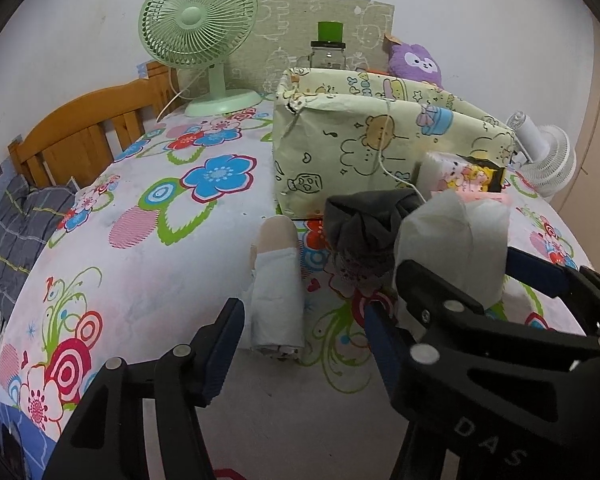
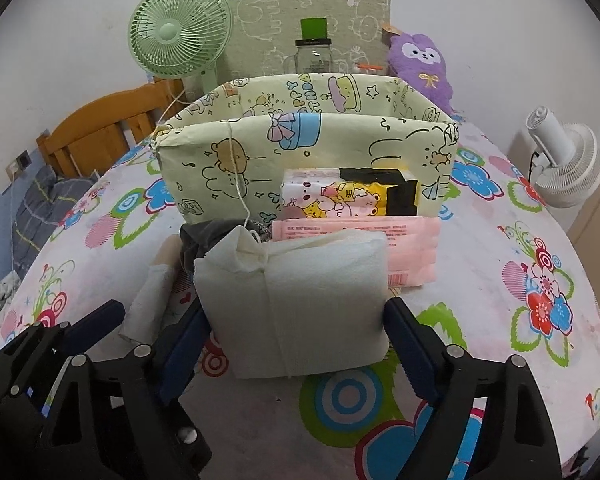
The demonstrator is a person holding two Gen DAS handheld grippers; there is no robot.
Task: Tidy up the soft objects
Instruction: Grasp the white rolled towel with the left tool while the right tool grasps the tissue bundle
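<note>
A white soft pack (image 2: 296, 304) tied with string stands on the floral table; it also shows in the left wrist view (image 1: 452, 248). My right gripper (image 2: 296, 344) is shut on it, one blue finger on each side. My left gripper (image 1: 304, 340) is open around a rolled white cloth (image 1: 278, 304), not touching it. A dark grey sock bundle (image 1: 364, 228) lies between the roll and the pack. A pink packet (image 2: 364, 240) and a cartoon tissue pack (image 2: 340, 196) sit before the yellow cartoon-print box (image 2: 300, 140).
A green desk fan (image 1: 198, 36) stands at the back left, a white fan (image 2: 564, 160) at the right edge. A glass jar with a green cap (image 2: 312, 52) and a purple plush (image 2: 420, 64) stand behind the box. A wooden headboard (image 1: 80, 132) is at the left.
</note>
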